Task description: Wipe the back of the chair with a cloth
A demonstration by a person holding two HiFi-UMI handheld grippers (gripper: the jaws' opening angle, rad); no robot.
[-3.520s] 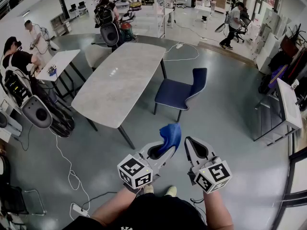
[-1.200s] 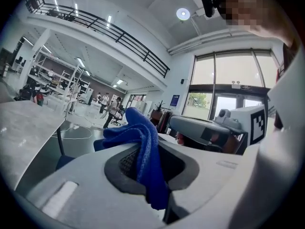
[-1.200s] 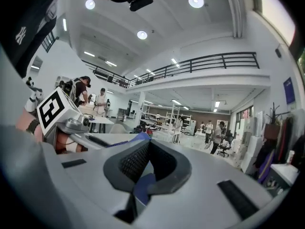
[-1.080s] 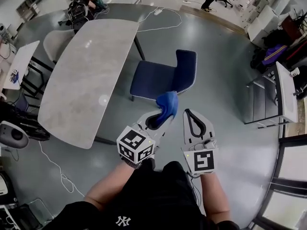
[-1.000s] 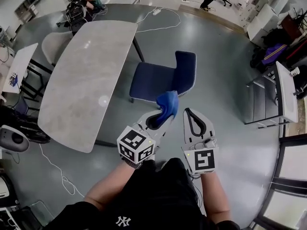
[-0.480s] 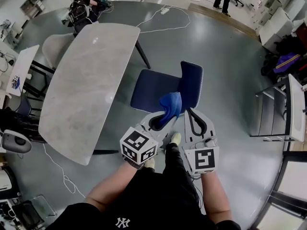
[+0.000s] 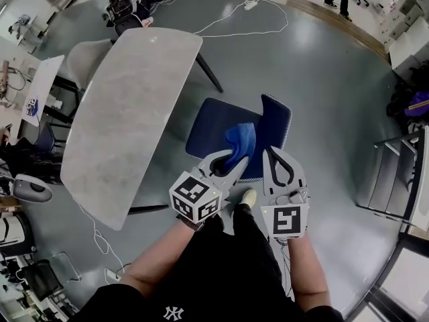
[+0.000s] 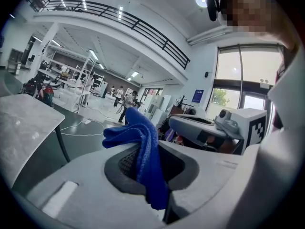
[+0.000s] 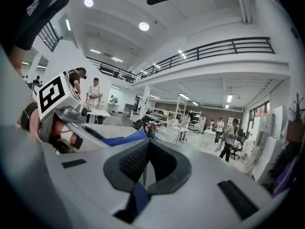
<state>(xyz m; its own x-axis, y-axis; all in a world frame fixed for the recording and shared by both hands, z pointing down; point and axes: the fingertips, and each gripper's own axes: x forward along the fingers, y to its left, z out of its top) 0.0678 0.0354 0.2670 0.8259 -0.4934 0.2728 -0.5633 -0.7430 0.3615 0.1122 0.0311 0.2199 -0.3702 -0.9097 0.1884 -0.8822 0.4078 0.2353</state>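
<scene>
In the head view a blue chair stands by the table, its seat (image 7: pixel 213 129) towards the table and its backrest (image 7: pixel 279 121) on the right. My left gripper (image 7: pixel 234 155) is shut on a blue cloth (image 7: pixel 240 138), which hangs over the seat's near edge just left of the backrest. The left gripper view shows the cloth (image 8: pixel 139 136) bunched up and clamped in the left gripper (image 8: pixel 144 152). My right gripper (image 7: pixel 273 151) hovers beside it, right in front of the backrest; its jaws are shut with nothing between them (image 9: pixel 146 149).
A long grey marble-look table (image 7: pixel 127 109) stands left of the chair, with a pale chair (image 7: pixel 86 59) at its far side. A white cable (image 7: pixel 249 20) lies on the floor beyond. A metal shelf (image 7: pixel 400 173) stands at the right. My shoe (image 7: pixel 248 197) shows below the grippers.
I have walked up to the chair; it has gone from well ahead of the grippers to directly under them. The left gripper has kept the cloth throughout and the right has stayed shut.
</scene>
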